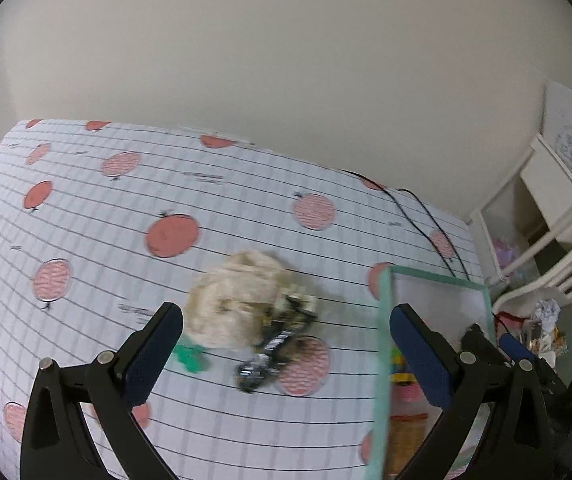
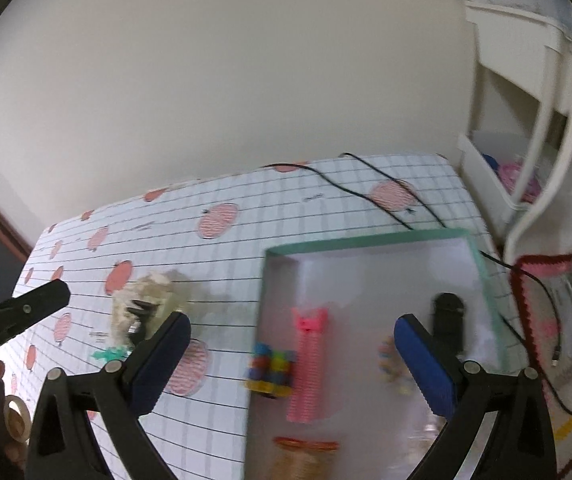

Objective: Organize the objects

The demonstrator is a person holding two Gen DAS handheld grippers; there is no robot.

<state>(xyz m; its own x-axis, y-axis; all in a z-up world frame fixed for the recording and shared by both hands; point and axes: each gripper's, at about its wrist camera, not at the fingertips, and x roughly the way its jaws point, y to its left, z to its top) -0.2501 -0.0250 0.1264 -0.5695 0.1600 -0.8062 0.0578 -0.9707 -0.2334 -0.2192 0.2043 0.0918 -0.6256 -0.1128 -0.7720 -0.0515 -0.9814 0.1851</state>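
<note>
On the peach-print tablecloth lies a beige fluffy item [image 1: 238,304] [image 2: 146,300]. A black hair clip [image 1: 274,344] rests against it, and a small green piece [image 1: 190,360] [image 2: 110,354] sits beside it. My left gripper [image 1: 286,344] hovers open just above and in front of this pile, holding nothing. A teal-rimmed box [image 1: 383,360] [image 2: 365,242] stands to the right. It holds a pink comb-like piece [image 2: 307,368], a colourful cube [image 2: 272,372], a black item [image 2: 449,320] and an orange-lidded jar [image 2: 305,456]. My right gripper [image 2: 293,360] hangs open over the box's left part, empty.
A black cable [image 2: 385,196] runs across the table's far right corner behind the box. White shelving [image 2: 525,120] stands right of the table, next to a red-edged pouch [image 2: 557,300]. A hand at the lower left holds a tape roll [image 2: 16,420]. A plain wall rises behind the table.
</note>
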